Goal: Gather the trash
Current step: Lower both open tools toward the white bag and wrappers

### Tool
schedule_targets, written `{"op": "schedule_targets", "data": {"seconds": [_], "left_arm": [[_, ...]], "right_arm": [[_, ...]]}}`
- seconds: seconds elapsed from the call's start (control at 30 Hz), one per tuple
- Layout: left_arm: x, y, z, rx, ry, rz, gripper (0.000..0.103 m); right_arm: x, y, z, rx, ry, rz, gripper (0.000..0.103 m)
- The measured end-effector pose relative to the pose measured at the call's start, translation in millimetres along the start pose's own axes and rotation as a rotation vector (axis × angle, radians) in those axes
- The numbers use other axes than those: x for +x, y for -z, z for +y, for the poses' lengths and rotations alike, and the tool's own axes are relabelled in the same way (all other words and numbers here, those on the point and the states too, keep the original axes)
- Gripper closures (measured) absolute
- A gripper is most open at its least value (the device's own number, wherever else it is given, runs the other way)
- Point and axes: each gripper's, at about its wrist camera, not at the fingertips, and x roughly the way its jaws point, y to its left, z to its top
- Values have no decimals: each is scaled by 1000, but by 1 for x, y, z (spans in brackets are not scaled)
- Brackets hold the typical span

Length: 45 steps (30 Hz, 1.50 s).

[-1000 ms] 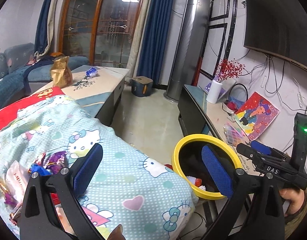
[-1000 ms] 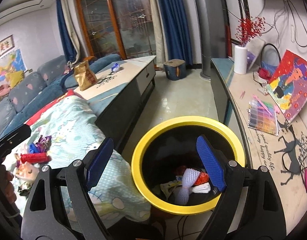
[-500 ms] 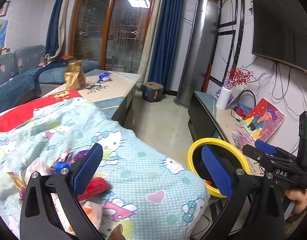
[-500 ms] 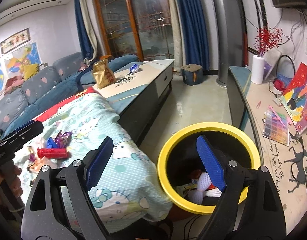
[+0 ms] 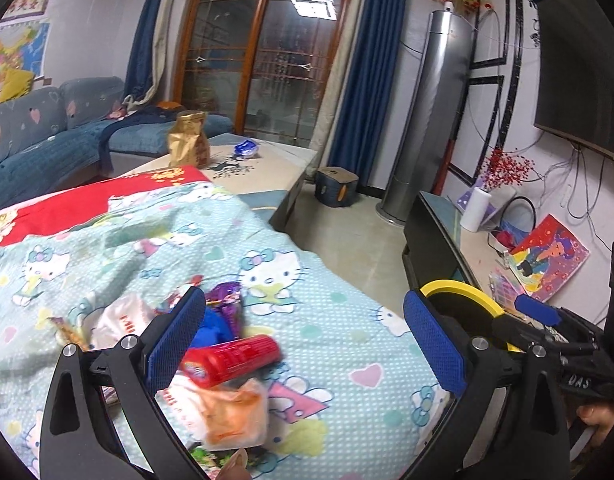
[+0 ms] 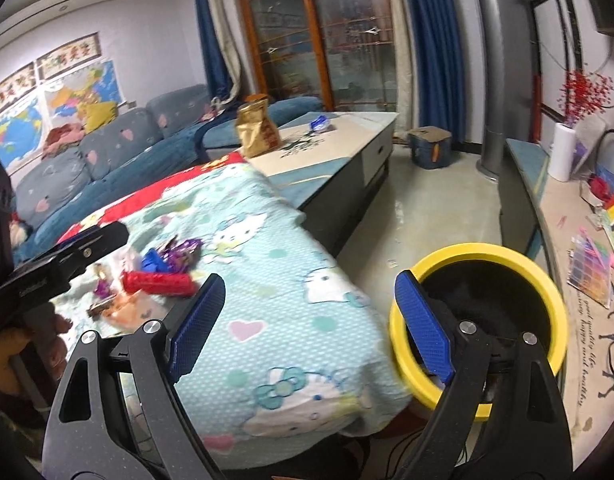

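Left wrist view. The left gripper (image 5: pixel 303 340) is seen with its jaws spread wide and nothing held between them. A red cylindrical tube (image 5: pixel 231 360) lies on the Hello Kitty blanket (image 5: pixel 327 320), just ahead of the left-hand pad and partly inside the gap. Its long axis runs across the jaw opening, slightly tilted, with a white-and-blue end cap toward the left pad. An orange-and-white plastic wrapper (image 5: pixel 231 412) is noted beneath and nearer than the tube; purple and blue candy wrappers (image 5: pixel 223 312) lie just beyond it. The yellow-rimmed trash bin (image 5: pixel 463 300) is seen off to the right, behind the right-hand pad, with the right gripper (image 5: pixel 547 320) near its rim.

Right wrist view. The right gripper (image 6: pixel 311 320) is likewise fully open and empty. The bin (image 6: pixel 483 256) stands ahead and to the right, its rim partly hidden by the right-hand pad; its contents cannot be made out. The tube (image 6: pixel 159 283) lies well off to the left on the blanket (image 6: pixel 267 300), close to the left gripper (image 6: pixel 67 256), whose jaw state cannot be read here.

Judgement: the left gripper is clearly the nearer tool to the trash pile. The tube appears rigid and ribbed; since it lies roughly along the line between the pads, some wrist rotation would likely be needed to close across its narrow width. The loose wrappers beneath it may be caught along with it.
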Motion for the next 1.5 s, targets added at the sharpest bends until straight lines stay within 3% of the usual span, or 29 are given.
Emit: {"op": "schedule_targets", "data": {"seconds": [0.77, 1.5], "left_arm": [[-21, 10, 88, -137, -160, -5, 7], [-34, 39, 166, -258, -296, 52, 8]], "right_arm": [[26, 15, 82, -105, -173, 93, 24], [62, 26, 147, -204, -288, 196, 24]]}}
